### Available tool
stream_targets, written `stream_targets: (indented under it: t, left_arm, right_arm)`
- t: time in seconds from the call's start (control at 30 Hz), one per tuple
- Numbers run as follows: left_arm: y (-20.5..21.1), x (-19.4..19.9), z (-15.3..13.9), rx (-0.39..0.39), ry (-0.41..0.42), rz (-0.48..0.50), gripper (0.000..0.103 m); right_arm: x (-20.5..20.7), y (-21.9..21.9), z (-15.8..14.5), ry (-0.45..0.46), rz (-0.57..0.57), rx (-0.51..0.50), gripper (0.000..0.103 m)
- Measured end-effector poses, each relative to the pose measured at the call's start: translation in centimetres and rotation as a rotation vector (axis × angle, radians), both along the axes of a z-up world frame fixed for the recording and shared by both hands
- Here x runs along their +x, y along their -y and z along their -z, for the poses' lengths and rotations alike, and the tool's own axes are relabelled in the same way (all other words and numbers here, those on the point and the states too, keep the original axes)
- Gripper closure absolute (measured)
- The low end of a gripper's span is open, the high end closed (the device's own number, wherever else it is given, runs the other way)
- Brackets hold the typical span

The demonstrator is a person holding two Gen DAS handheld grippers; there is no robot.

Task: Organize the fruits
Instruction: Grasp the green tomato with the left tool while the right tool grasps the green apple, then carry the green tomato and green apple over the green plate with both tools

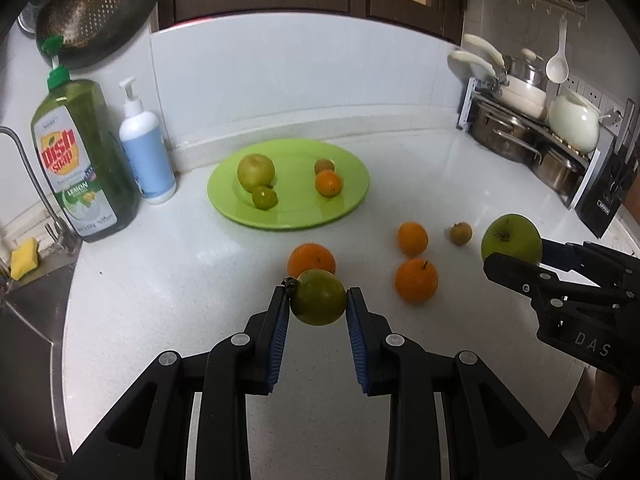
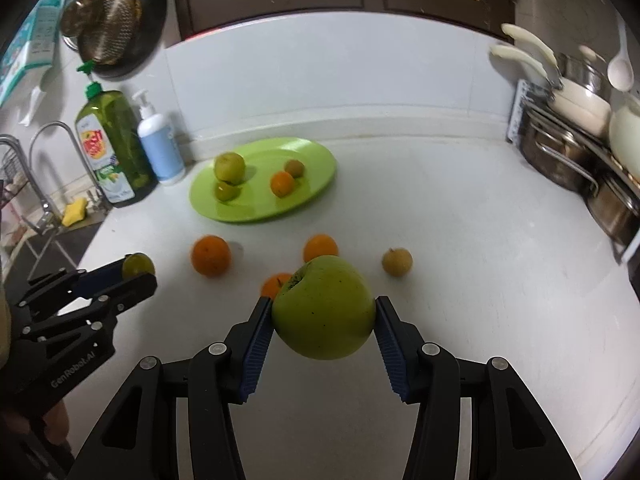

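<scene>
Partly done. At the back left of the white stone surface (image 1: 160, 280), the round lime-green plastic plate (image 1: 348, 200) already carries four fruits: a large yellow-green apple (image 1: 256, 170), a small green tomato-like fruit (image 1: 264, 197), a small orange mandarin (image 1: 328, 183) and a small brown round fruit (image 1: 324, 166) just behind it. Moving right, the left gripper (image 1: 318, 308) has its fingers clamped on a small green round fruit with a dark stalk (image 1: 318, 297), held clear of the surface and short of the plate. Loose on the surface remain three oranges — one just behind the held fruit (image 1: 311, 258), two further right (image 1: 412, 237) (image 1: 416, 281) — and a small tan round fruit (image 1: 460, 233). At far right, the right gripper (image 2: 324, 320) has its fingers closed on a large green apple with a dark stem pit (image 2: 324, 307), likewise in the air, near the loose fruit. Judgement: four fruits placed, two in transit, four uncollected; the plate has bare room toward its front and centre.
</scene>
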State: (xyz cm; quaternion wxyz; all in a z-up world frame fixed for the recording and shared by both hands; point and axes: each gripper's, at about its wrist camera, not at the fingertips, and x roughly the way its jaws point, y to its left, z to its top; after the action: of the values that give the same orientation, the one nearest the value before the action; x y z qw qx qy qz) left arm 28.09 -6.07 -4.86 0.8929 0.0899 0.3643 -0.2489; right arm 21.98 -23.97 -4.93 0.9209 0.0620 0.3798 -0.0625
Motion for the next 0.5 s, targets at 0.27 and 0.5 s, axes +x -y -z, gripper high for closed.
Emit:
stream_targets:
  t: [0.27, 0.5]
  left_arm:
    - [-0.2, 0.5, -1.8, -0.019, 0.028, -0.014, 0.074]
    - [0.1, 1.5, -3.8, -0.030, 0.083, -0.024, 0.074]
  right_arm:
    - [1.5, -0.5, -2.2, 0.047, -0.057, 0.013, 0.051]
    - [3.3, -0.6, -3.5, 0.077, -0.101, 0.025, 0.051]
